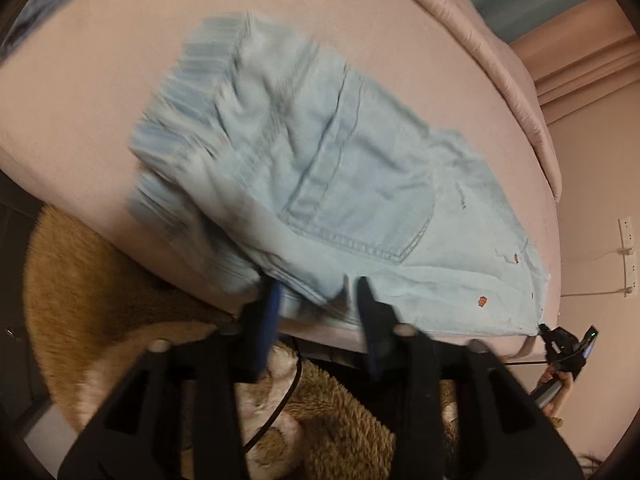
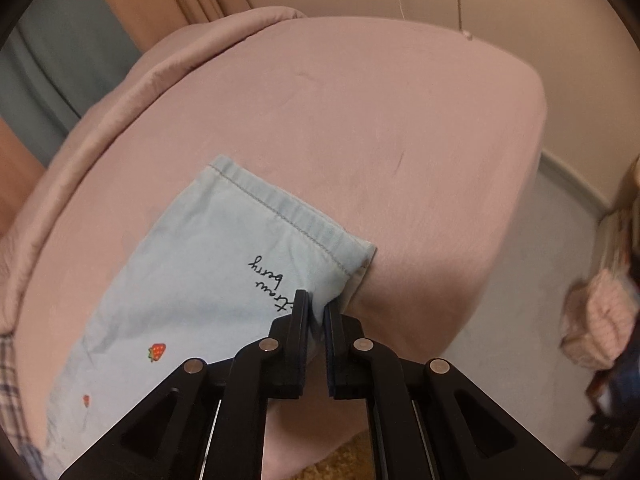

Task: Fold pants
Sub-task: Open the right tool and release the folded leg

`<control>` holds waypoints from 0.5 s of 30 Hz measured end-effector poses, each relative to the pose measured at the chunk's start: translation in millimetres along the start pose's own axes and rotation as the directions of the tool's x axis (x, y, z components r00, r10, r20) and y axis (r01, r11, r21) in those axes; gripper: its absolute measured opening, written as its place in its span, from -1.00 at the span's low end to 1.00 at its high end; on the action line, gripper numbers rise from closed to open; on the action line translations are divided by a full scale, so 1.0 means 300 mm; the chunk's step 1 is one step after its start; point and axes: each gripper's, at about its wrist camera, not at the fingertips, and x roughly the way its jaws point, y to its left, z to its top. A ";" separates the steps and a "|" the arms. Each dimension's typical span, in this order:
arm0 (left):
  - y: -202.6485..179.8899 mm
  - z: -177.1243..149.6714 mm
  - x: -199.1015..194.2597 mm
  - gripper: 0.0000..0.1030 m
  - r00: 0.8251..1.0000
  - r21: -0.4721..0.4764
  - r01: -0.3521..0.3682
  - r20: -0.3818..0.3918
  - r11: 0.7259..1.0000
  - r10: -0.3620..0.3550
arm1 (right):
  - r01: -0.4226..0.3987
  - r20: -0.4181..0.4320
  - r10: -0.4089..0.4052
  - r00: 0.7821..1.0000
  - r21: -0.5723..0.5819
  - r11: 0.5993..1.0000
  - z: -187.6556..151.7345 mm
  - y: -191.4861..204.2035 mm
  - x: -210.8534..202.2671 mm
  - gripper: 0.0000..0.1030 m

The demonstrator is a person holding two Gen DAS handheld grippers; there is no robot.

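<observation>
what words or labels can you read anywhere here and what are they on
"straw berry": black handwritten script in two lines on the light blue pants, near the hem, partly hidden by the right hand-held gripper.
The same script shows in the left wrist view, too small and blurred to read.
No other text is readable in either view.

My right gripper (image 2: 316, 306) is clamped on the near edge of the pale blue pants (image 2: 208, 272), pinching the cloth close to the hemmed leg end. The leg lies flat on the pink bed (image 2: 400, 128), its stitched hem running across away from me. Black script and a small strawberry print (image 2: 157, 352) show on the fabric.
</observation>
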 end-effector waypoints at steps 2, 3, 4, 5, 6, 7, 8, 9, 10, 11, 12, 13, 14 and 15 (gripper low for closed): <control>0.002 0.015 -0.068 0.39 0.997 0.022 -0.020 0.073 1.000 0.019 | 0.010 0.023 -0.009 1.000 -0.063 0.998 0.012 0.061 -0.044 -0.75; 0.005 0.028 -0.099 0.42 0.994 0.030 -0.030 0.109 0.999 0.026 | 0.009 0.030 -0.007 1.000 -0.090 0.996 0.013 0.075 -0.057 -0.44; 0.010 0.051 -0.129 0.48 0.989 0.040 -0.029 0.145 0.999 0.023 | 0.003 0.041 0.003 0.999 -0.128 0.992 0.015 0.112 -0.075 -0.26; 0.017 0.065 -0.138 0.52 0.987 0.043 -0.024 0.160 0.999 0.017 | -0.022 0.057 0.031 0.998 -0.163 0.986 0.011 0.160 -0.102 -0.13; 0.028 0.091 -0.146 0.52 0.984 0.043 -0.020 0.180 0.999 0.012 | -0.055 0.062 0.069 0.996 -0.198 0.979 0.005 0.209 -0.120 -0.13; 0.039 0.118 -0.146 0.52 0.982 0.035 -0.029 0.187 0.999 0.022 | -0.095 0.052 0.111 0.992 -0.240 0.966 -0.002 0.266 -0.135 -0.13; 0.049 0.149 -0.140 0.54 0.981 0.036 -0.029 0.192 0.999 0.022 | -0.147 0.028 0.162 0.986 -0.292 0.945 -0.013 0.342 -0.146 -0.13; 0.054 0.170 -0.132 0.54 0.980 0.042 -0.024 0.197 0.999 0.015 | -0.194 0.005 0.207 0.978 -0.333 0.923 -0.026 0.409 -0.151 -0.13; 0.062 0.196 -0.121 0.55 0.979 0.045 -0.023 0.202 0.999 0.014 | -0.243 -0.024 0.253 0.967 -0.375 0.895 -0.043 0.481 -0.154 -0.13; 0.068 0.218 -0.107 0.58 0.979 0.048 -0.022 0.202 0.999 0.012 | -0.307 -0.076 0.305 0.949 -0.426 0.851 -0.072 0.585 -0.151 -0.13; 0.077 0.243 -0.089 0.58 0.981 0.054 -0.019 0.196 0.998 0.008 | -0.341 -0.108 0.329 0.938 -0.448 0.826 -0.089 0.639 -0.147 -0.13; 0.084 0.263 -0.072 0.58 0.981 0.052 -0.020 0.191 0.998 0.010 | -0.387 -0.153 0.360 0.921 -0.473 0.792 -0.116 0.714 -0.140 -0.13; 0.096 0.285 -0.052 0.58 0.983 0.049 -0.019 0.184 0.999 0.010 | -0.455 -0.223 0.399 0.890 -0.503 0.735 -0.157 0.814 -0.129 -0.13; 0.110 0.296 -0.044 0.58 0.985 0.046 -0.022 0.174 0.999 0.014 | -0.486 -0.261 0.411 0.873 -0.517 0.705 -0.181 0.866 -0.123 -0.13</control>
